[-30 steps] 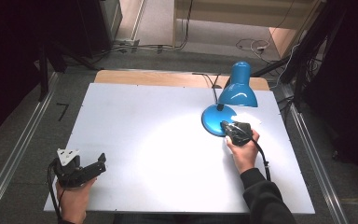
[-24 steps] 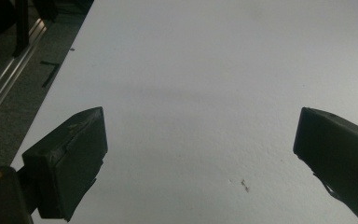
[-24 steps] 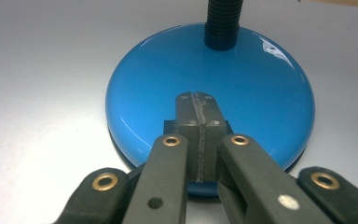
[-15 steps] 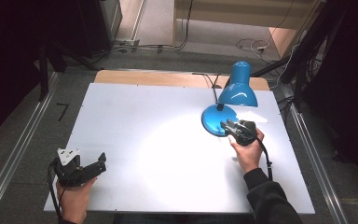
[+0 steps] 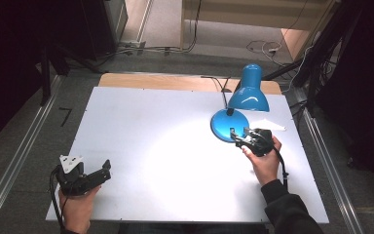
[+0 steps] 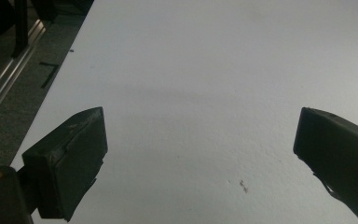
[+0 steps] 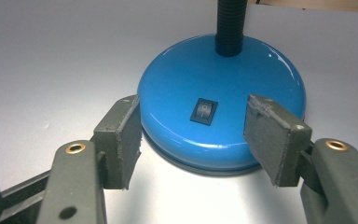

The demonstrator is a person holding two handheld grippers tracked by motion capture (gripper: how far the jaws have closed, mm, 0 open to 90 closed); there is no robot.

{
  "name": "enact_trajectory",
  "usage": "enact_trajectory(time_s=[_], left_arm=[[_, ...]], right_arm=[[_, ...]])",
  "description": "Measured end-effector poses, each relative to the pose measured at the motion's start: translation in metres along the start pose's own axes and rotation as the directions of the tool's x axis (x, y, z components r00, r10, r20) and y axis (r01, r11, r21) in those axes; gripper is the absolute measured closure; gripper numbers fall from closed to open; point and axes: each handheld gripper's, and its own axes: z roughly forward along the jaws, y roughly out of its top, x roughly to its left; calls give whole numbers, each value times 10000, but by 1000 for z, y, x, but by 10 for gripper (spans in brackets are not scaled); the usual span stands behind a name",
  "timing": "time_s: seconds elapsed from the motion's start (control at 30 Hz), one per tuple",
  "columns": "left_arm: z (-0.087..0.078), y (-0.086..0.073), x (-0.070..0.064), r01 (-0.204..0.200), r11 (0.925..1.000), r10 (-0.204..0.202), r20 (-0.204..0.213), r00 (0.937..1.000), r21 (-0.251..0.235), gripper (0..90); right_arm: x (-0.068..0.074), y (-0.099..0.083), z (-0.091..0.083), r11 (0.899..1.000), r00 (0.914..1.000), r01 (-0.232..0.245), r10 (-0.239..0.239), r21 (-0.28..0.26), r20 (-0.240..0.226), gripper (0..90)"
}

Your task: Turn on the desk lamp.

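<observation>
In the right gripper view the fingers (image 7: 121, 140) of the right gripper (image 7: 200, 144) stand spread apart and grasp nothing; between them, just beyond their tips, lies the near rim of the round blue lamp base (image 7: 221, 116), with the left finger close against the base's side and the right finger slightly above its edge. A small black rocker switch (image 7: 204, 112) sits on top of the base, on the line between the two fingers, and the black ribbed neck (image 7: 228, 28) rises behind it. From the high view, the right gripper (image 5: 246, 139) is held in the person's right hand (image 5: 263, 161) at the near edge of the blue lamp (image 5: 238, 107), which stands at the far right of the white counter (image 5: 165, 146), its shade (image 5: 248, 90) tilted and lit ground spreading across the counter's middle. The left gripper (image 5: 104, 170) rests low near the counter's near left corner in the left hand (image 5: 75, 207), well apart from the lamp; in the left gripper view its fingers (image 6: 70, 158) are released wide over bare counter.
</observation>
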Motion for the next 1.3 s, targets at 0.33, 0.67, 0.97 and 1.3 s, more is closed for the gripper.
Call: enact_trajectory(time_s=[0.33, 0.67, 0.97, 1.3], left_arm=[[0, 0, 0, 14, 10000, -14, -8, 10000, -10, 33], [0, 0, -1, -8, 10000, 8, -21, 10000, -27, 33], [0, 0, -1, 0, 10000, 0, -23, 10000, -24, 33], [0, 0, -1, -24, 10000, 24, -50, 10000, 14, 33]], right_arm=[[-5, -9, -11, 9996, 9997, 196, -198, 208, 123, 309], [-6, -17, -30, 9989, 9991, 419, -421, 193, 104, 280], [-20, -31, -46, 9993, 9989, 291, -300, 255, 348, 272], [-29, -43, -63, 9996, 9993, 7, -17, 278, 366, 253]])
